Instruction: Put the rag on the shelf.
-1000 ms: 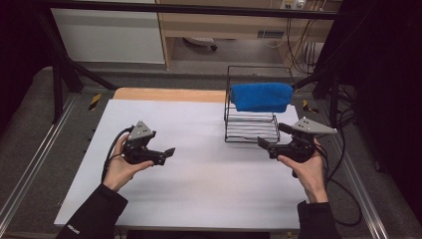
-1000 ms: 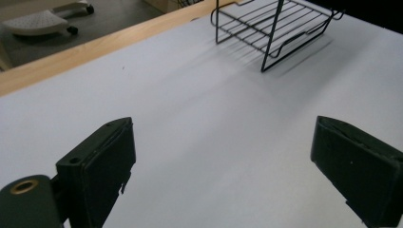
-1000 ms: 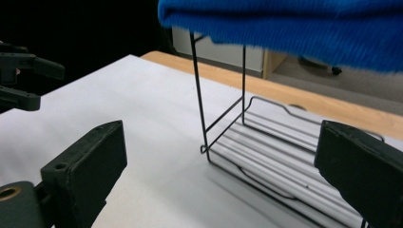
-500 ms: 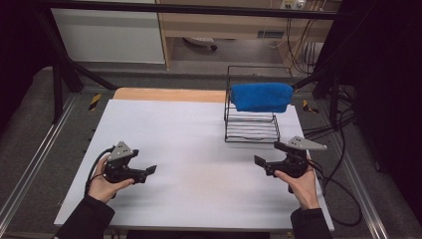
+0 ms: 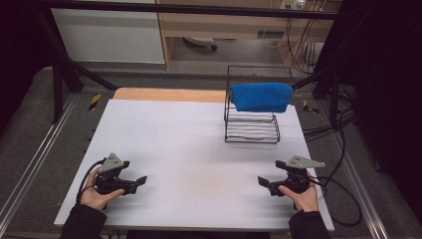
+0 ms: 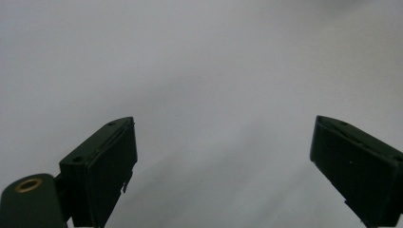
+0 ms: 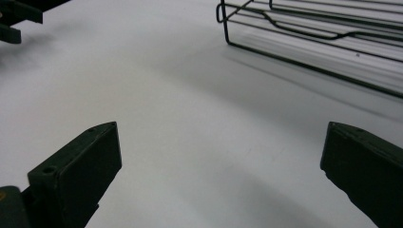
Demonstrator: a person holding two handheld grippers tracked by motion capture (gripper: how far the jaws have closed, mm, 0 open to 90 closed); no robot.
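The bench [image 5: 199, 134] is lying bare across its left, middle and near parts, giving both grippers open passage between them. The one obstacle is standing at the far right: a wire rack [image 5: 251, 124] with a blue towel [image 5: 261, 96] draped over its top rail. The right gripper [image 5: 266, 183] is sitting near of the rack, well apart from it, and the left gripper [image 5: 137, 183] is facing bare bench, both with jaws spread wide.

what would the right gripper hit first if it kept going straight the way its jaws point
Probably the left gripper. The right gripper points left across the bare white table; the wire rack sits off to the side of that line. Depth is hard to judge.
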